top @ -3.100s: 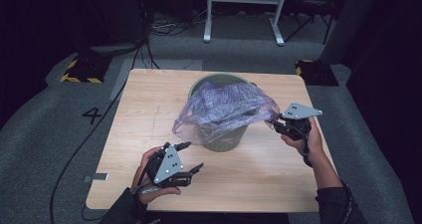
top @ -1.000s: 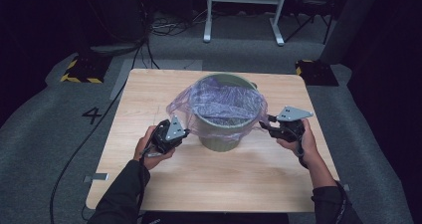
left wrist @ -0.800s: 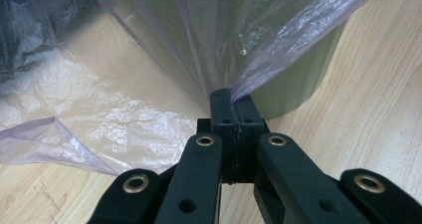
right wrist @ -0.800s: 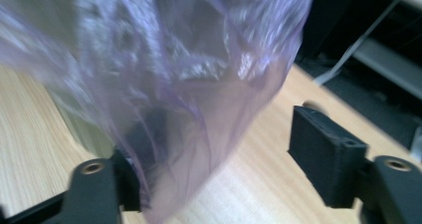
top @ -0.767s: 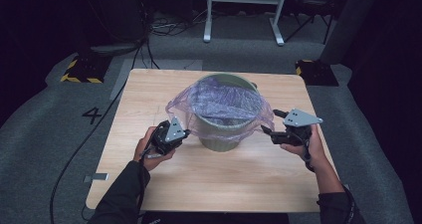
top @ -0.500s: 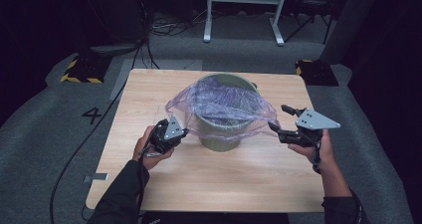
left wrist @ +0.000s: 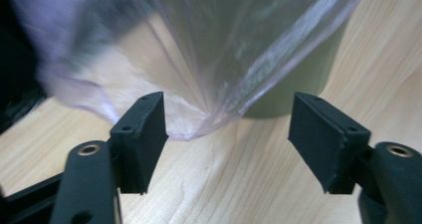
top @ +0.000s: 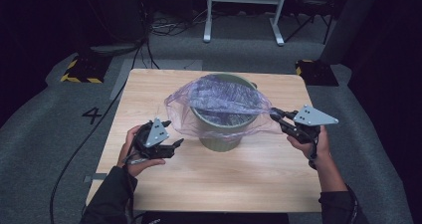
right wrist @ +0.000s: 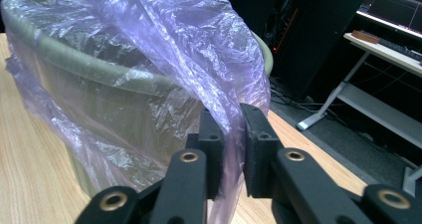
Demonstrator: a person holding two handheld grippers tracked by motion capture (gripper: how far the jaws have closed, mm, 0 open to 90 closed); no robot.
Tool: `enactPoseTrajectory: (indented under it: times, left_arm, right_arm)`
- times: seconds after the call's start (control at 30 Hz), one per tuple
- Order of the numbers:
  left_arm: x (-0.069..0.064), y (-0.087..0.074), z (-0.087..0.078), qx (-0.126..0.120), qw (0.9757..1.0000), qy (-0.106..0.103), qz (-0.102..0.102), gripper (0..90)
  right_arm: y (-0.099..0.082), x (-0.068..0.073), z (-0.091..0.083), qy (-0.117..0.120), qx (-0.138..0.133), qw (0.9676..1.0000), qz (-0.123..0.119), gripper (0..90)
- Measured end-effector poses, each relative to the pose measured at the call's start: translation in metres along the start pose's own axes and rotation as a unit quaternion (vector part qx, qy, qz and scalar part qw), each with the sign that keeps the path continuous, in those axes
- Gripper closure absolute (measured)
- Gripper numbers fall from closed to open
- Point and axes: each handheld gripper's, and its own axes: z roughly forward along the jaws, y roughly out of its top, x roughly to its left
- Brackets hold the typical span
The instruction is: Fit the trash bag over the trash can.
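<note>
A black "4" (top: 92, 115) is marked on the grey floor (top: 59, 134).

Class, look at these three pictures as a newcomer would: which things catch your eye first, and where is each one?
First comes the crinkled purple plastic bag draped over the green bin in the middle of the wooden table. At the bin's right side, the right claw is shut on a fold of the bag, its jaws having just been closing. At the bin's left, the left claw stands open, having just been opening, with the bag's edge hanging loose between its jaws.
</note>
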Motion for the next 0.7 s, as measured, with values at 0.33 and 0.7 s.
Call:
enactPoseTrajectory:
  times: [0.33, 0.7]
  left_arm:
    - [0.034, 0.035, -0.02, -0.069, 0.9967, 0.029, -0.031, 23.9]
    - [0.064, 0.061, 0.017, -0.046, 0.9988, 0.009, -0.016, 66.8]
  right_arm:
    - [0.0, -0.007, 0.007, -0.001, 0.012, 0.9999, 0.008, 84.0]
    - [0.004, -0.026, 0.016, -0.003, 0.012, 0.9989, 0.046, 83.1]
